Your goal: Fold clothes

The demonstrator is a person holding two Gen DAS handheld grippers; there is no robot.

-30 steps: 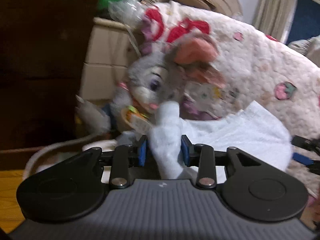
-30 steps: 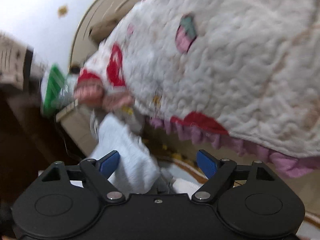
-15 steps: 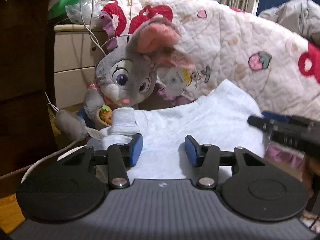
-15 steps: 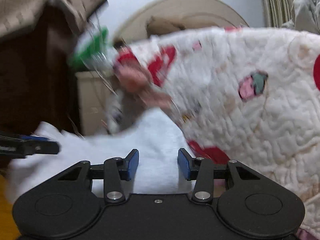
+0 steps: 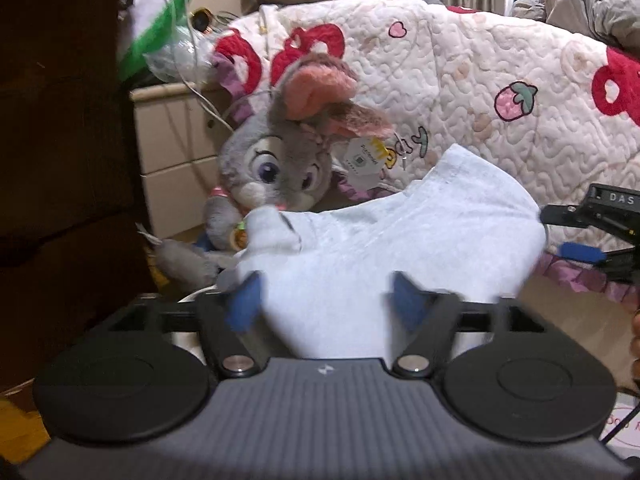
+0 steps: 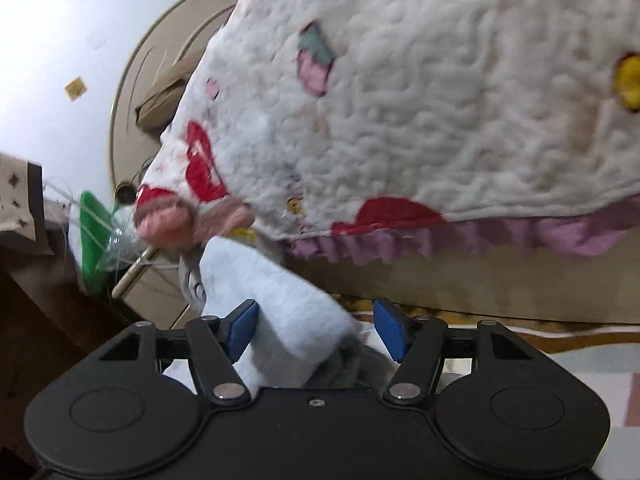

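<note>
A pale blue garment (image 5: 400,236) lies bunched in front of a grey plush rabbit (image 5: 280,160). My left gripper (image 5: 326,300) is open, its blurred blue pads wide apart with the cloth between them. My right gripper (image 6: 316,328) is open too, with a fold of the same garment (image 6: 280,320) lying loose between its jaws. The right gripper also shows at the right edge of the left wrist view (image 5: 592,232), next to the garment's right edge.
A white quilt (image 5: 480,92) with red and strawberry patches hangs over the bed behind. A dark wooden cabinet (image 5: 60,160) stands at the left, a cream drawer unit (image 5: 176,152) beside it. Cables and a green bag (image 5: 160,32) sit on top.
My left gripper was shut on the garment a second ago and has opened wide. The right gripper narrowed at half a second and is open wide again, swung back toward the quilt.
</note>
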